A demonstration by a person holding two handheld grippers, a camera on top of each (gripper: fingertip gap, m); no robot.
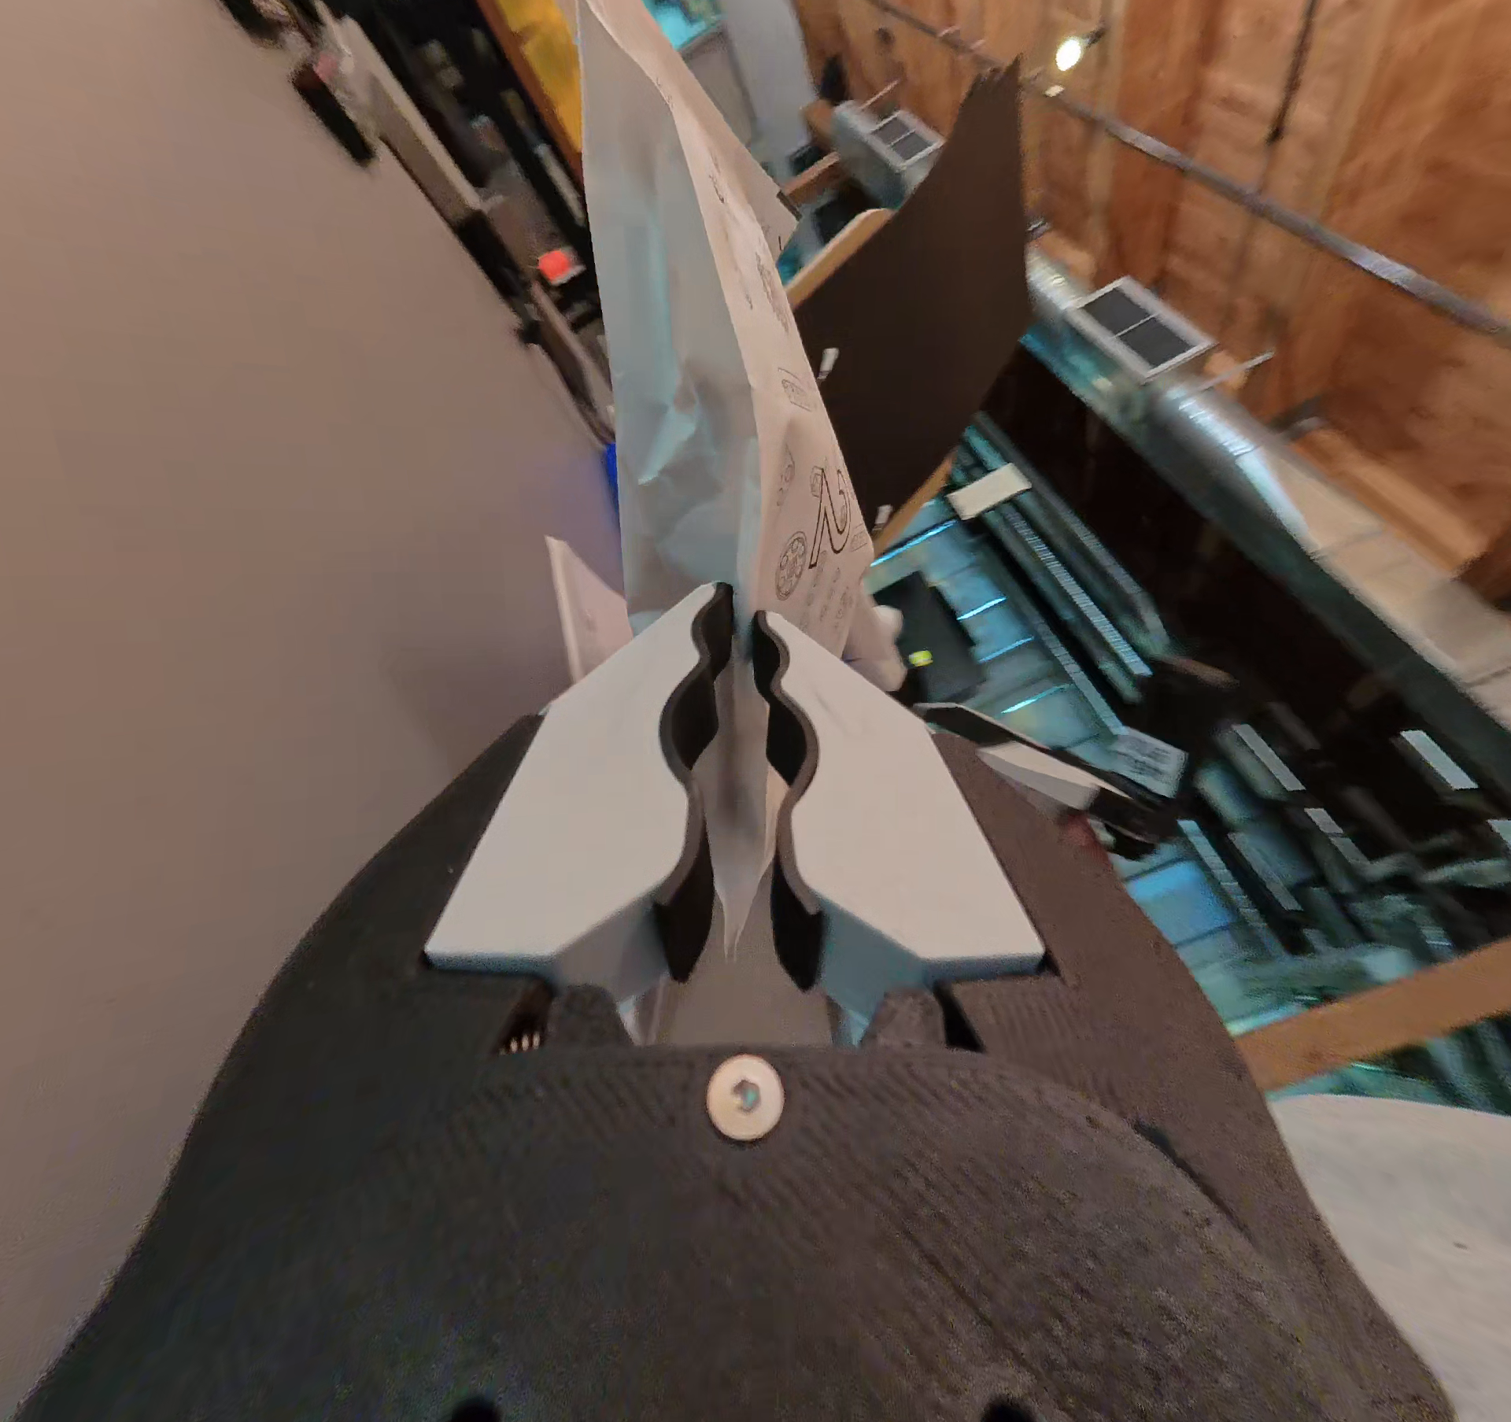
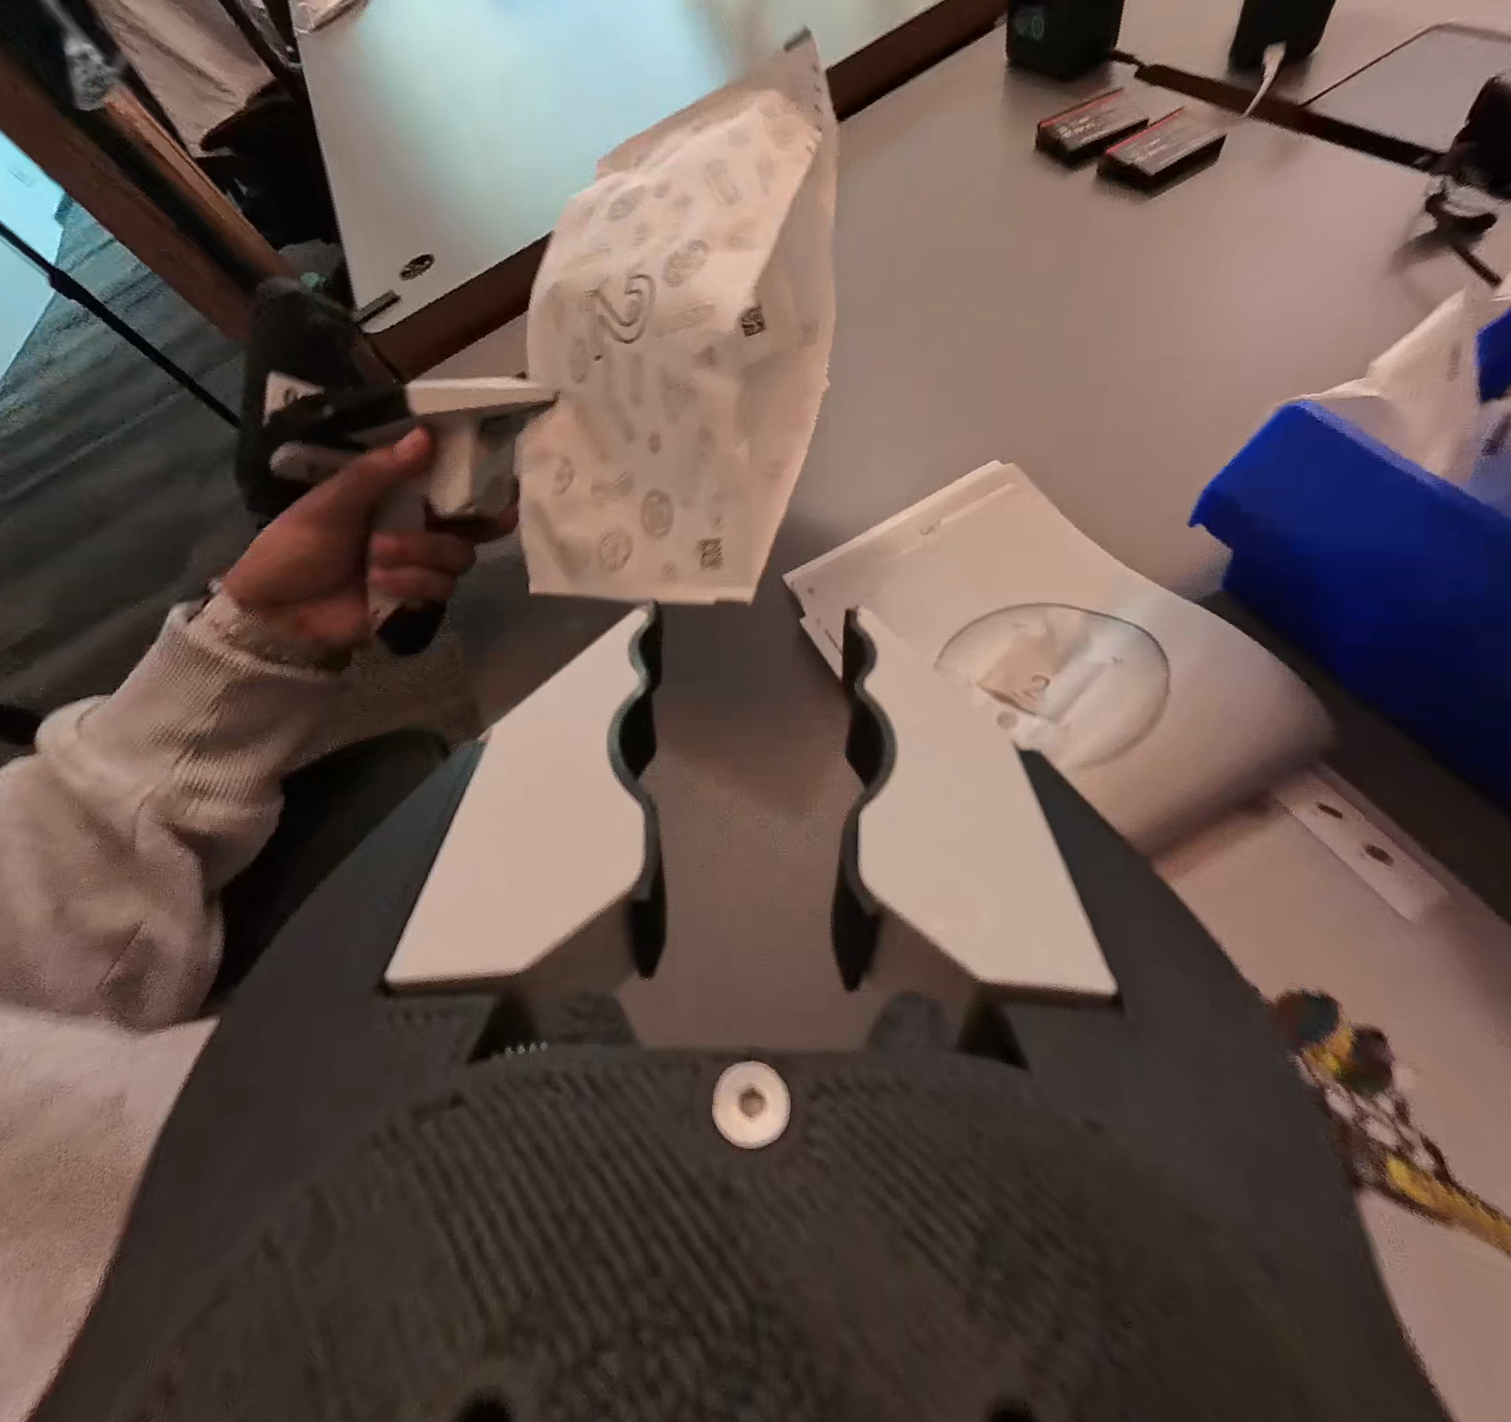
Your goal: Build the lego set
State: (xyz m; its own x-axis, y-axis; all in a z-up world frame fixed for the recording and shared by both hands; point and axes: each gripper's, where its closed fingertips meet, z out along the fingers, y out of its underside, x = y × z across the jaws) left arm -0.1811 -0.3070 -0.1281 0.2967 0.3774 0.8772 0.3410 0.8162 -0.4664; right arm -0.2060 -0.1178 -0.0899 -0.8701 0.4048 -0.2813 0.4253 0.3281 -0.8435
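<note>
My left gripper (image 1: 742, 606) is shut on the edge of a white printed paper parts bag (image 1: 695, 336), which stands up from the jaws, lifted in the air. In the right wrist view the same bag (image 2: 687, 352) hangs above the table, pinched at its left edge by the left gripper (image 2: 535, 410), held in a person's hand (image 2: 343, 541). My right gripper (image 2: 751, 622) is open and empty, just below the bag's bottom edge. A small yellow and black lego build (image 2: 1374, 1121) lies on the table at the right.
A white instruction booklet (image 2: 940, 557) and a flat clear-windowed sheet (image 2: 1063, 688) lie on the grey table (image 2: 1063, 336) ahead. A blue bin (image 2: 1374, 565) stands at the right. Black devices (image 2: 1063, 9) and small dark boxes (image 2: 1128, 136) sit at the back. The left gripper's tips are roughly 20 cm from the right gripper's.
</note>
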